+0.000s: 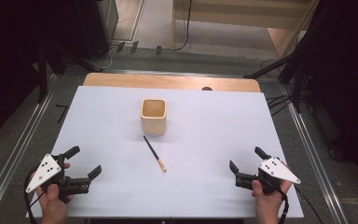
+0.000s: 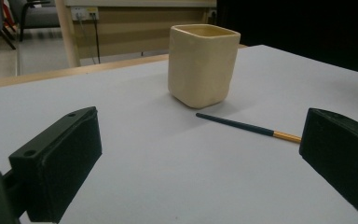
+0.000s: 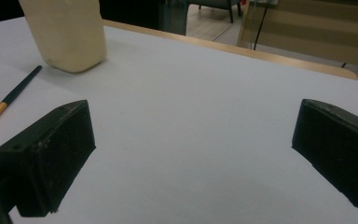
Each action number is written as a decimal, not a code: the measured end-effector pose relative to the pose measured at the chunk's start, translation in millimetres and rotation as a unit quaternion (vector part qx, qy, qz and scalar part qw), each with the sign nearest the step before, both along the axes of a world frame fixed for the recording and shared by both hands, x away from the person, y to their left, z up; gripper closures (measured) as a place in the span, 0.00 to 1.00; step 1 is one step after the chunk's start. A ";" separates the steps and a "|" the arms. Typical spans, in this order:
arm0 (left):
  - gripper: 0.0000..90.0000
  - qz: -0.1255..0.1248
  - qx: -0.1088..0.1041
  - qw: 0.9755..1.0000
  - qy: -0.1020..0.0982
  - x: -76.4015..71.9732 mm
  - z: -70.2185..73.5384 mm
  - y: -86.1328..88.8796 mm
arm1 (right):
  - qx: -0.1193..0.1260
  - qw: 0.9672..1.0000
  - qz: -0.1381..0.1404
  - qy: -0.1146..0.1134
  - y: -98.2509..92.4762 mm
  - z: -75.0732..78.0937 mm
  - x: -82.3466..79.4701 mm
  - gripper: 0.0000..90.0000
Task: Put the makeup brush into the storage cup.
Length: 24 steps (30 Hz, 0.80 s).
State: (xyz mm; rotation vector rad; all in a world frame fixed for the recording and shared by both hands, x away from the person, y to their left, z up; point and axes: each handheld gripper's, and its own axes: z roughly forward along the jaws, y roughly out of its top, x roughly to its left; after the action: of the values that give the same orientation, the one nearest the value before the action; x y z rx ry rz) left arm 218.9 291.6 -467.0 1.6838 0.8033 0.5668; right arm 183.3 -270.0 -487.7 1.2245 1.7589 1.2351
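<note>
A cream square cup stands upright near the middle of the white table. In front of it lies a thin dark brush with an orange ferrule and pale tip pointing toward the near right. My left gripper rests low at the near left, open and empty. At the near right my right gripper is open too, with nothing between its jaws.
A wooden strip runs along the table's far edge. Metal rails flank the table on both sides. Dark stands and cables sit beyond the far right corner.
</note>
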 end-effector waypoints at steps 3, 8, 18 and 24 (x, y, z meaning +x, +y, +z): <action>0.00 0.001 0.001 1.000 0.000 0.3 -0.2 -0.1 | -0.002 1.000 0.002 0.001 1.0 -0.6 0.4 0.00; 0.00 0.002 0.001 1.000 0.000 0.2 -0.4 1.4 | -0.002 1.000 -0.006 -0.004 0.8 3.5 2.1 0.00; 0.00 0.008 0.007 1.000 -0.007 -1.7 -0.3 -1.5 | -0.006 1.000 0.000 0.000 5.0 12.2 9.5 0.00; 0.00 0.006 0.010 1.000 -0.006 -0.7 -0.8 -4.3 | -0.013 1.000 0.018 0.000 14.4 18.6 15.9 0.01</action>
State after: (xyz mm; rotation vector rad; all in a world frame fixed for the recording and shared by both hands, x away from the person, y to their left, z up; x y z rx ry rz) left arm 218.2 287.3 -467.9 1.6939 0.8020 0.5946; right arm 199.2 -255.7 -469.1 1.1827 1.7975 1.2294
